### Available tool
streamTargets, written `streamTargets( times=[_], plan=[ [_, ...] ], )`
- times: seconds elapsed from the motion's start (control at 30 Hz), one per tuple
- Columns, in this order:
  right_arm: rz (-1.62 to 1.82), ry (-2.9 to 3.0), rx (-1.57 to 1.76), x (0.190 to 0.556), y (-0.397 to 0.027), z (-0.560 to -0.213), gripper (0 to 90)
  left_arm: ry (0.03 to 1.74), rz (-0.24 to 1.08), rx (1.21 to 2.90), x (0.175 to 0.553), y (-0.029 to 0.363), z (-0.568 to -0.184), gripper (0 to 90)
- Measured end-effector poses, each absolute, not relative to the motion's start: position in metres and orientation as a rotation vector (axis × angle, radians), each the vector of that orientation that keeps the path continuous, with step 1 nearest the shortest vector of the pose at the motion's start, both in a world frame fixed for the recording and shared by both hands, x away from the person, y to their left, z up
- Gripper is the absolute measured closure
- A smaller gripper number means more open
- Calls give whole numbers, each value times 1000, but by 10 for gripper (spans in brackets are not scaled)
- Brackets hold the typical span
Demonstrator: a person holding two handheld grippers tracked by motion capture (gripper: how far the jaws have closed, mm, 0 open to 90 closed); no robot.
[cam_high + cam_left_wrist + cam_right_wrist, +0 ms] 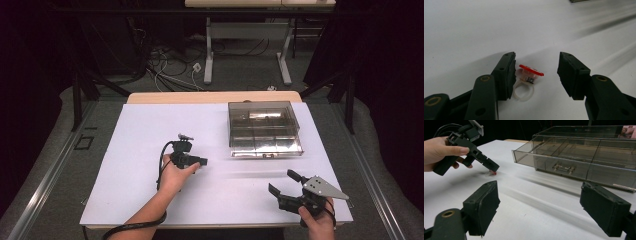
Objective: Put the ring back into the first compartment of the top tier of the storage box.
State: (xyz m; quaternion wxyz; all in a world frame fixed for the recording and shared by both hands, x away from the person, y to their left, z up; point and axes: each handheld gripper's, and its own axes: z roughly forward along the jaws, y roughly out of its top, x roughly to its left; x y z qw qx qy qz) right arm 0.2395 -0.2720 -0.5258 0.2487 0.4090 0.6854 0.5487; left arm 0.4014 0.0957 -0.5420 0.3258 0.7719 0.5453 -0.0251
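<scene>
Ring (527, 83) w/ red top lies on white table (140, 150) between left gripper (536, 72) jaws, touching one pad, other apart, so not clamped yet; looks tiny, light, stiff plastic, prob. slippery, best pinched across red top; right gripper (283, 183) gapes empty near drawer box (264, 129).

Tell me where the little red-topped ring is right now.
In the left gripper view the red-topped ring lies on the white table between the left tongs, against one jaw and clear of the other.
</scene>
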Motion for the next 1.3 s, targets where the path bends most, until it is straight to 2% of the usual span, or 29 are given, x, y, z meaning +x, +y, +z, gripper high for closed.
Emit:
streamTargets(
  times=[0.2,0.7,1.3],
  plan=[
    [1495,1867,1114,240,-272,-526,149,1429,-66,2023,401,96,-542,510],
    [1499,1873,1118,240,-271,-526,150,1433,4,2073,401,94,-543,622],
    [1496,1876,1117,240,-271,-526,150,1440,2,2084,402,94,-542,673]
  ],
)
